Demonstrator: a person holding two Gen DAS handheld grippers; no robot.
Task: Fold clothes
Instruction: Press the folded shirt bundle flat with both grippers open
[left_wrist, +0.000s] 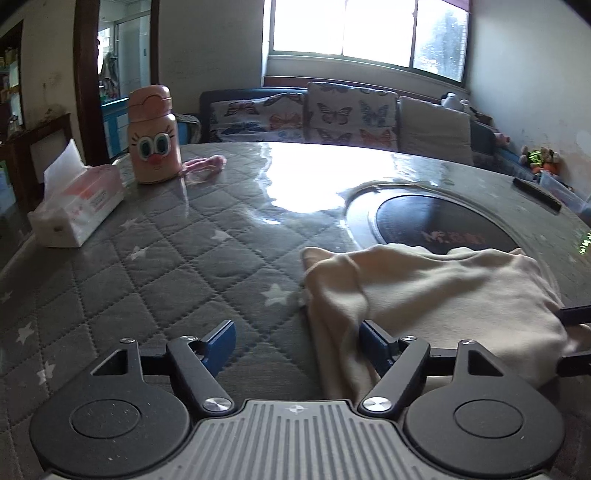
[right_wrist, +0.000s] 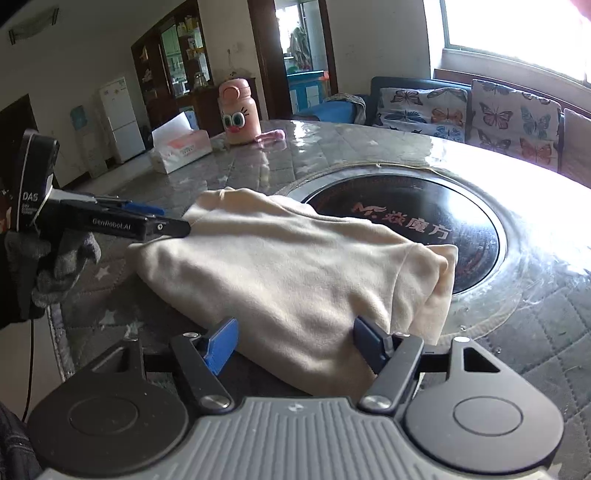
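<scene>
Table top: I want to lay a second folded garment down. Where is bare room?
Free: the quilted cover between the tissue box and the cream garment. Crowded: the far left edge, with the pink bottle and the box. The garment overlaps the dark round inset.

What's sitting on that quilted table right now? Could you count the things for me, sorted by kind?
Cream garment: 1
Pink cartoon-face bottle: 1
Tissue box: 1
Pink strap or cloth beside the bottle: 1
Flat black object near the far edge: 1
Total: 5
</scene>
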